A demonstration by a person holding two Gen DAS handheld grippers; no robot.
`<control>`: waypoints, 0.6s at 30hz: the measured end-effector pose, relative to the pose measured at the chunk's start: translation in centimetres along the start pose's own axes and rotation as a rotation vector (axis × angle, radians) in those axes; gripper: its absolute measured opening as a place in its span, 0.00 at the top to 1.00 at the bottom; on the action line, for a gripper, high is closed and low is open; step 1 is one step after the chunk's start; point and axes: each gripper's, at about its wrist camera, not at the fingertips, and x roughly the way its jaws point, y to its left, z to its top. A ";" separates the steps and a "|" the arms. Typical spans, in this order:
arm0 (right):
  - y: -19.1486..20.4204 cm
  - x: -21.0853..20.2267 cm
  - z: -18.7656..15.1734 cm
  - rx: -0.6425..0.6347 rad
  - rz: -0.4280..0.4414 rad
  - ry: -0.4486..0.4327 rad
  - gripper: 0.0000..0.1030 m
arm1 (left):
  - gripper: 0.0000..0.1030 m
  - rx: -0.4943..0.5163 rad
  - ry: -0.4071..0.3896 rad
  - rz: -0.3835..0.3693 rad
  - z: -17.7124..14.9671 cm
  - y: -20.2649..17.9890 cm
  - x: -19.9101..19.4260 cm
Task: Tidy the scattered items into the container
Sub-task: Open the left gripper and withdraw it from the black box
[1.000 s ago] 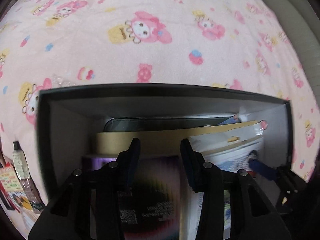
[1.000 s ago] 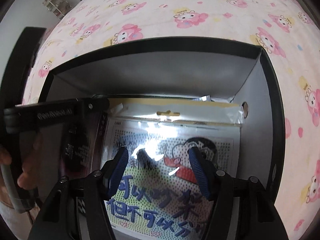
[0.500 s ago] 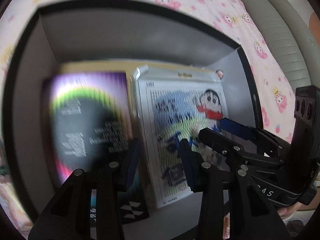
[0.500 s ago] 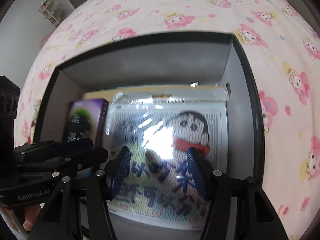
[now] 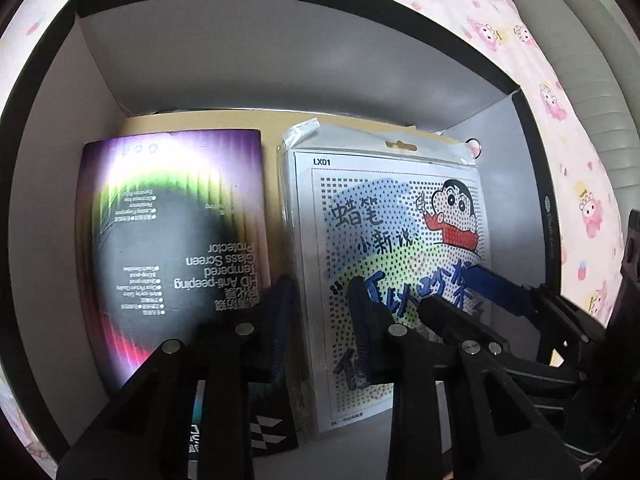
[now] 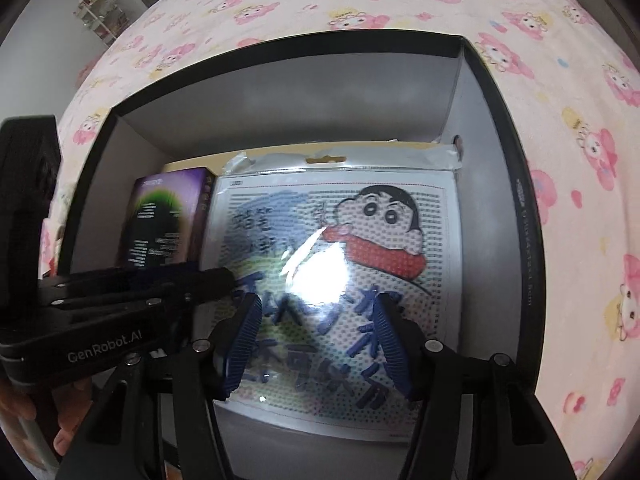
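Both grippers are empty, jaws apart, inside the box point(image 5: 100, 80). Screen protector pack point(image 5: 172, 240) sits just ahead of the left gripper point(image 5: 320, 320), cartoon bead kit point(image 6: 340, 260) ahead of the right gripper point(image 6: 318, 340). Pulling out carelessly could snag the kit's slippery plastic sleeve and drag it back out.

A tan flat item point(image 5: 276, 120) at the back of the box point(image 5: 280, 64) shows only its top edge, the rest covered by the screen protector package point(image 5: 176, 240) and the cartoon bead kit point(image 5: 396, 240). In the left wrist view the left claw point(image 5: 322, 328) masks both packs' lower ends, and a dark pack with white chevrons point(image 5: 272, 428) peeks out beneath, mostly hidden. In the right wrist view glare point(image 6: 320, 276) washes out the kit's centre and its lettering blurs. Shelf clutter point(image 6: 100, 12) at far left is too small to identify.
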 end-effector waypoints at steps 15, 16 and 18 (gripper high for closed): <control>-0.1 -0.8 -1.4 0.025 -0.016 -0.031 0.48 | 0.47 0.049 -0.146 -0.013 -0.7 -1.4 -2.1; -0.2 -1.1 -1.6 0.035 -0.011 -0.039 0.48 | 0.46 0.084 -0.189 -0.002 -1.3 -2.1 -3.1; -0.1 -1.8 -2.1 0.052 -0.014 -0.060 0.47 | 0.45 0.126 -0.230 -0.018 -2.2 -3.0 -4.5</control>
